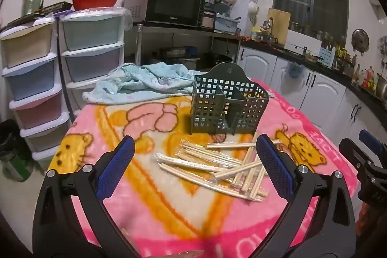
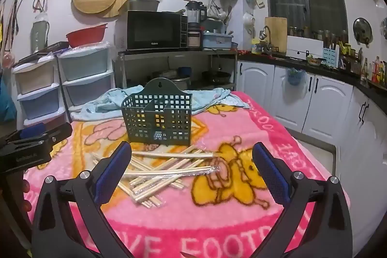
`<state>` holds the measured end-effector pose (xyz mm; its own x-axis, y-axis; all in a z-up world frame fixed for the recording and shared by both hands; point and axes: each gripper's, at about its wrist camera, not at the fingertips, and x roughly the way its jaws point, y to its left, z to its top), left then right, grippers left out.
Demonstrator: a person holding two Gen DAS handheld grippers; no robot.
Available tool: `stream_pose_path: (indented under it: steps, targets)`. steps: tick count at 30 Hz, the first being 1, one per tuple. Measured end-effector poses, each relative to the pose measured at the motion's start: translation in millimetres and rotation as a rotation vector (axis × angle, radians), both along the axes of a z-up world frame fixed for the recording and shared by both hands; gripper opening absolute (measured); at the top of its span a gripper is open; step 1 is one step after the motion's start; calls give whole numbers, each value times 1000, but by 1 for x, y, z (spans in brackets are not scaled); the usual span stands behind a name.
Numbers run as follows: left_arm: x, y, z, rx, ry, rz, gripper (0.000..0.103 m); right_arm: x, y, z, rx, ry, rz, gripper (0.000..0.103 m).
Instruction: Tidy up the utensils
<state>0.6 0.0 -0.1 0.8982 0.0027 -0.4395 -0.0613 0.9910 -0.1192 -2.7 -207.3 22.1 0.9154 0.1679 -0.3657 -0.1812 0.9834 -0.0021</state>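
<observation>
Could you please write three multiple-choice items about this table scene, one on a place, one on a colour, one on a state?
1. Where do the wrapped wooden chopsticks lie?
A. Inside the basket
B. On the blanket in front of the basket
C. On the light blue cloth

2. What colour is the plastic grid utensil basket?
A. Dark green
B. Red
C. White

3. In what state are the left tongs and the right tongs?
A. Both shut on chopsticks
B. One open, one shut
C. Both open and empty

Answers:
1 B, the pile rests on the pink cartoon blanket, nearer than the basket.
2 A, its grid walls show dark green in both views.
3 C, each pair of blue pads stands wide apart with nothing between them.
</observation>
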Motion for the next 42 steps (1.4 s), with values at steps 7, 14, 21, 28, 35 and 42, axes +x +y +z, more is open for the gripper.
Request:
stream_pose_path:
  steps: [7, 14, 21, 28, 35, 42]
  targets:
    - [2, -3, 2, 17, 0, 8, 93, 0, 1, 0, 0, 0, -8, 97]
    - [3, -7, -1, 0, -2, -4, 93, 0, 2, 0, -6, -1, 2, 97]
    - [1, -9, 1, -1, -7, -6, 93, -1, 1, 1, -5, -4, 0, 97]
    - [2, -4, 1, -6, -9, -10, 93, -1, 0, 1, -5, -6, -1, 97]
    - [5, -8, 1, -6, -10, -6, 93, -4, -2, 8, -6, -8, 0, 97]
    - [2, -4, 2, -4, -11, -11, 93, -3, -1, 5, -6, -9, -1, 97]
